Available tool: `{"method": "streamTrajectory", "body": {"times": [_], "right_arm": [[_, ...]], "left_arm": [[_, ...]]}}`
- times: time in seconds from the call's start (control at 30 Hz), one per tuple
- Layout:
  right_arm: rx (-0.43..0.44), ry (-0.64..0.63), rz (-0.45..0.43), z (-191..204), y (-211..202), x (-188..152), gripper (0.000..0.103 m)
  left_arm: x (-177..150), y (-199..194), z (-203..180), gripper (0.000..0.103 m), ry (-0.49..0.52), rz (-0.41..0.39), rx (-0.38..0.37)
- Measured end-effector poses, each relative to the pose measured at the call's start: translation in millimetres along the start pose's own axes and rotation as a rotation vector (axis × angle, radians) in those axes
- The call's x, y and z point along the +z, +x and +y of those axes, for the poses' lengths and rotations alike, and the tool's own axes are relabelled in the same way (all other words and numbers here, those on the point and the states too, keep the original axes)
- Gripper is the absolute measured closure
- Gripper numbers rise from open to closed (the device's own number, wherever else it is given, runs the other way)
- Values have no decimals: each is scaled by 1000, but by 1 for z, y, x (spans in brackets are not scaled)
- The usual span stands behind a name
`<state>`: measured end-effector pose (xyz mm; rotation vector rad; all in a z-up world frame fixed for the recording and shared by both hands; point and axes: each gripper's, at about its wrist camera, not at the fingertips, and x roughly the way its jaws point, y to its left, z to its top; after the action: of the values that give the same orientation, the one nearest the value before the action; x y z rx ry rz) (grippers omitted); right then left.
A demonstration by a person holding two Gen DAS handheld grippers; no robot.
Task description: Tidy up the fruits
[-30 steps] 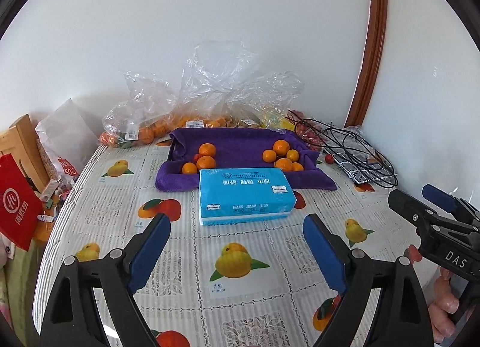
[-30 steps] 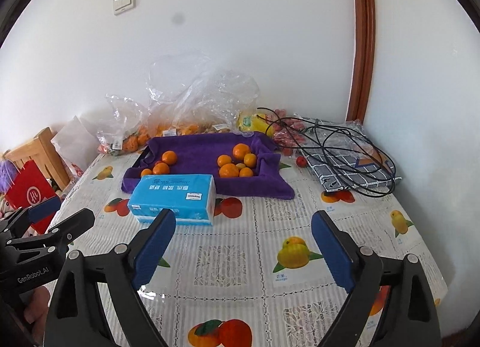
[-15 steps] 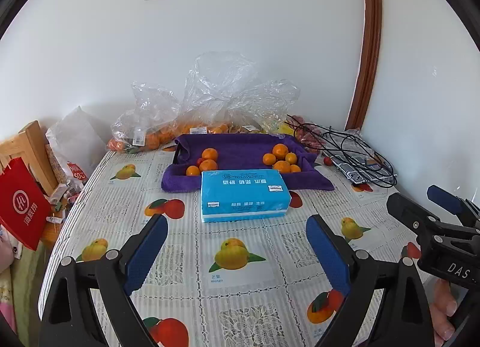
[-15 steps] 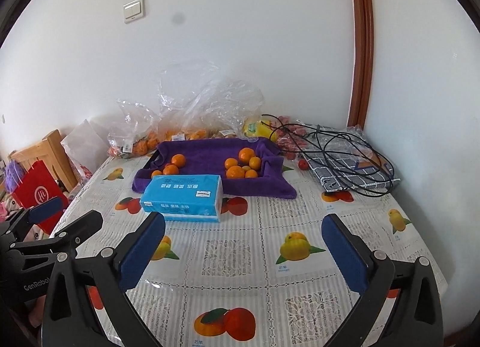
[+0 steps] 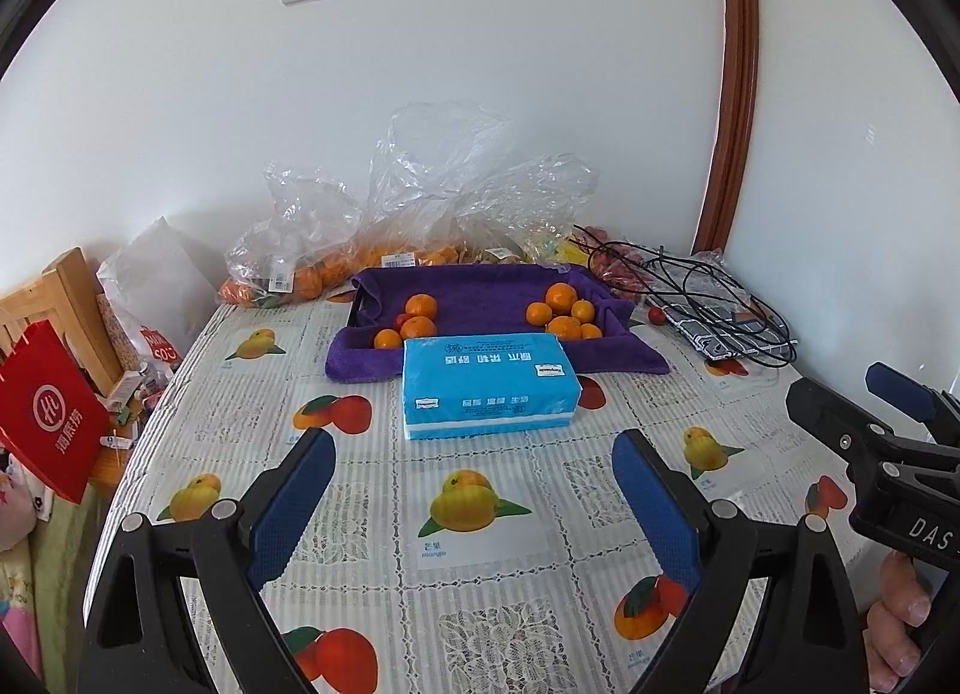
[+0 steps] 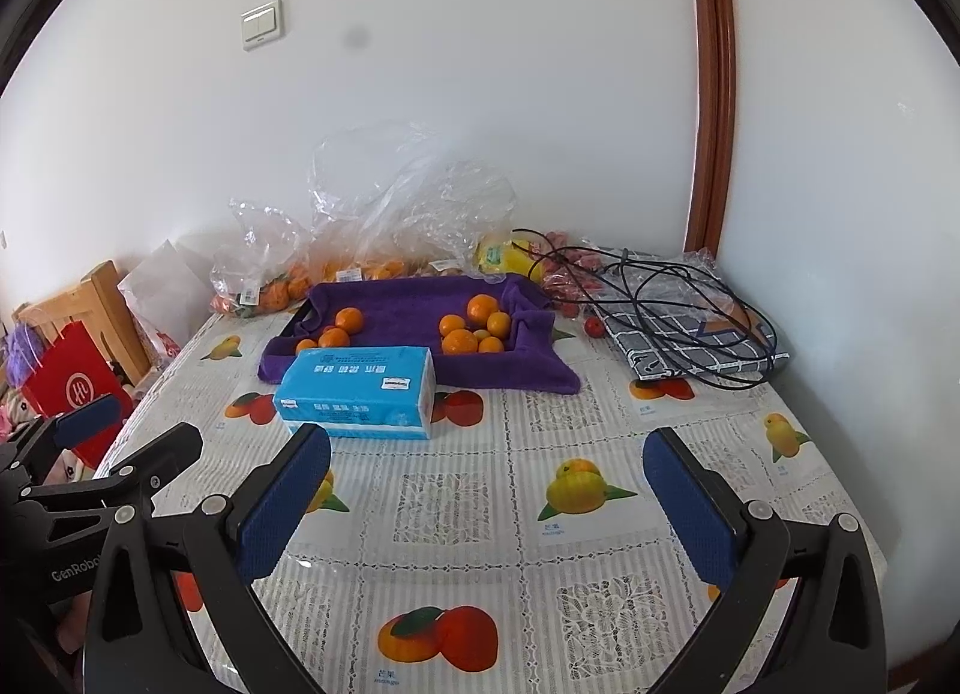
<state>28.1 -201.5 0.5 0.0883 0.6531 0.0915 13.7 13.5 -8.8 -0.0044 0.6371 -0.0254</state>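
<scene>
While both our grippers, left gripper (image 5: 471, 469) and right gripper (image 6: 486, 469), hang wide open and empty, small round orange mandarins (image 5: 564, 310) lie straight ahead on the purple towel-lined tray (image 5: 474, 280) at the table's (image 5: 480, 592) far edge, behind the blue tissue pack (image 5: 486, 385); neither is clearly nearer.

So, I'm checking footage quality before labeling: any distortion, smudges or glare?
Left wrist view: fisheye bends the door frame, corners vignette black, the oranges stay sharp. Right wrist view: same curvature, plus a dark smudge on the wall and a glint on the tablecloth.

Two side-by-side wrist views, both toward the same fruit-print table (image 5: 492, 562) and wall.
</scene>
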Motion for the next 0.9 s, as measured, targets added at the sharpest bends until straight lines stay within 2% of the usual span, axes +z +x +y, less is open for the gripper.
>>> {"method": "streamTrajectory", "body": {"times": [0.9], "right_arm": [[6, 0, 3, 1, -1, 0, 0]], "left_arm": [[0, -2, 4, 9, -9, 0, 0]]}}
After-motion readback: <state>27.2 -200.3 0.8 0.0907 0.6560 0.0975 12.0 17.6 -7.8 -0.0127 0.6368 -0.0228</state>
